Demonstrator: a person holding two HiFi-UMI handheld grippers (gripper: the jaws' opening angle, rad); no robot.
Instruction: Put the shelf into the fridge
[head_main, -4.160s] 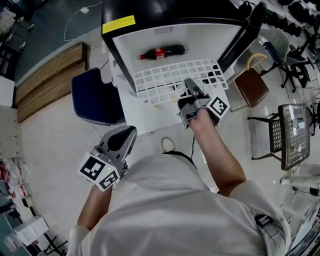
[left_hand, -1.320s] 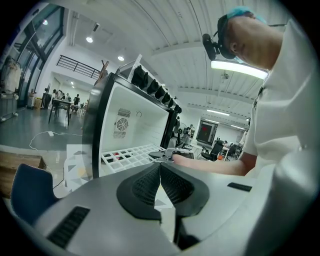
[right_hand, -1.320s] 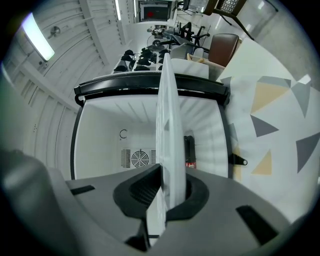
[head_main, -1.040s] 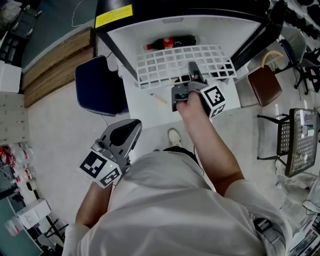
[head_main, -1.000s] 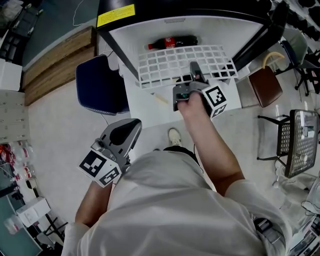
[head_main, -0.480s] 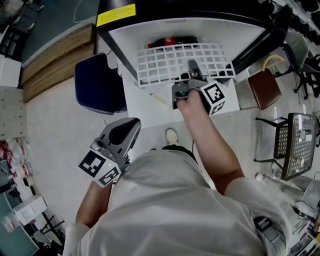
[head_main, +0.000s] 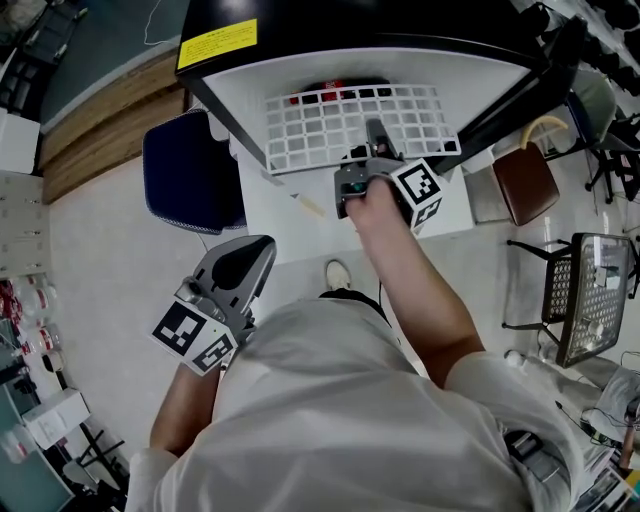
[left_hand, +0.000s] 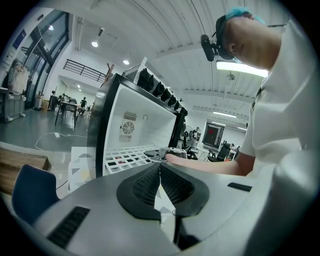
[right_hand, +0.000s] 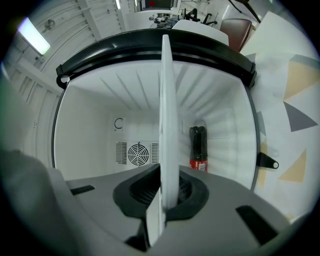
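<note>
The white grid shelf (head_main: 350, 122) sits partway inside the open fridge (head_main: 300, 70) at 12 o'clock, its near edge clamped in the right claw (head_main: 373, 135), a cola bottle (right_hand: 198, 147) lying inside beyond it, while the left claw (head_main: 243, 258), jaws pressed together and empty, hangs at 7 o'clock

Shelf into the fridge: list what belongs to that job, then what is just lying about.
In the job: shelf, fridge, right gripper clamped on the shelf's edge.
Lying about: cola bottle in the fridge, blue chair, brown chair, left gripper, shut and empty.
</note>
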